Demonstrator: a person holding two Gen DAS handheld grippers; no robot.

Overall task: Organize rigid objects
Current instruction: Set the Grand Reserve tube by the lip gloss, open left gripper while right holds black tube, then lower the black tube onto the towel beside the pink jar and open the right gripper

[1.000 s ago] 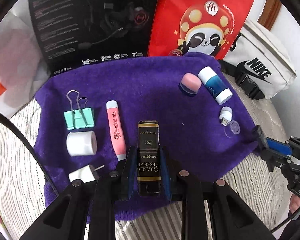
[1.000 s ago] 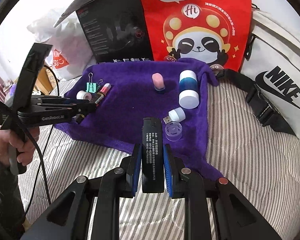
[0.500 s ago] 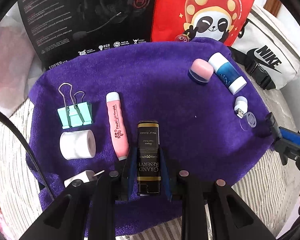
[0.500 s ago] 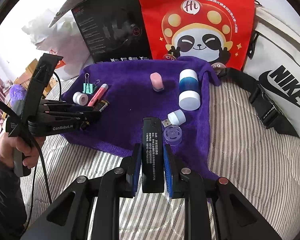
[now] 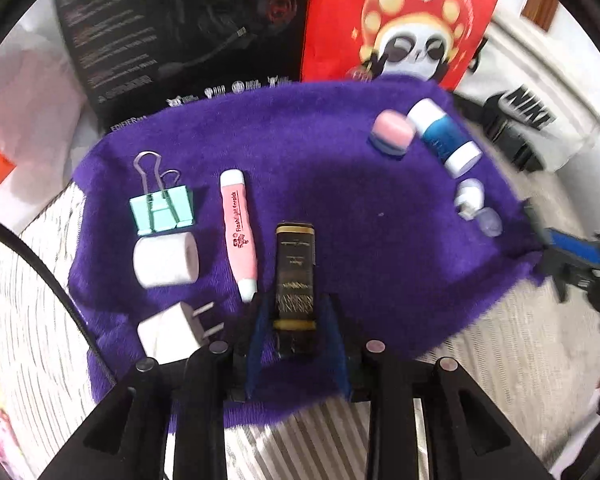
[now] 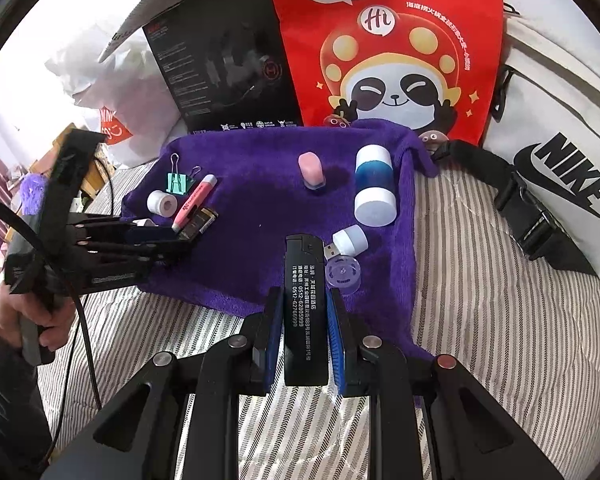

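Altogether two black lighters (image 5: 295, 280), one binder clip (image 5: 162, 210), one plug (image 5: 172, 332)

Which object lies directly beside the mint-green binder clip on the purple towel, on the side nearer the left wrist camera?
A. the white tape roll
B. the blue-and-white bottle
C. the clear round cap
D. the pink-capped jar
A: in the left wrist view the white tape roll lies just below the mint-green binder clip on the purple towel; the other three are across the cloth.
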